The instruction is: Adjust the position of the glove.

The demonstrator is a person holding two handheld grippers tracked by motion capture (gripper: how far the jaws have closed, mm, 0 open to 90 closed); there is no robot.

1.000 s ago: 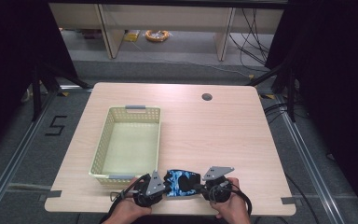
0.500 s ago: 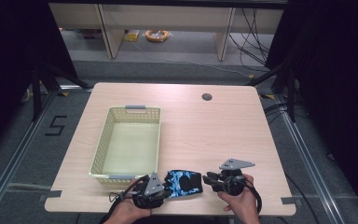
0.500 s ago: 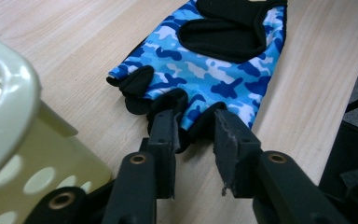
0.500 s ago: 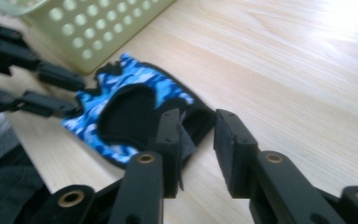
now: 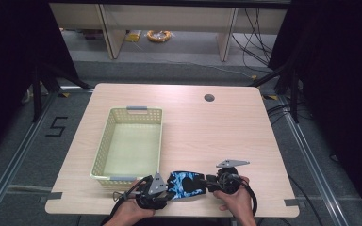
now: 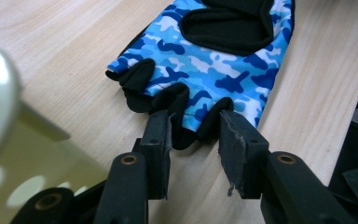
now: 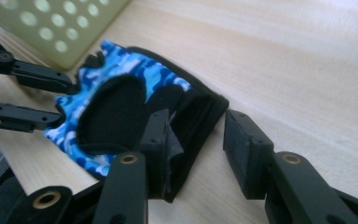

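A blue camouflage fingerless glove (image 5: 185, 184) with black patches lies flat near the table's front edge, between my two grippers. My left gripper (image 5: 168, 188) points at its finger end, my right gripper (image 5: 210, 181) at its black cuff. In the left gripper view the left gripper (image 6: 195, 140) stands open, with a finger stub of the glove (image 6: 214, 70) reaching between the jaws, which have just been opening. In the right gripper view the right gripper (image 7: 198, 149) is open too, its jaws just opened and the cuff of the glove (image 7: 121, 107) lying loose between the pads.
A pale yellow perforated basket (image 5: 101, 155), empty, stands just left of and behind the glove, close to my left gripper. A round cable hole (image 5: 209, 98) sits at the table's far right. Bare wood lies to the right and beyond.
Both grippers have opened off the glove's ends. The right gripper has drawn slightly to the right. The glove stays flat on the table.
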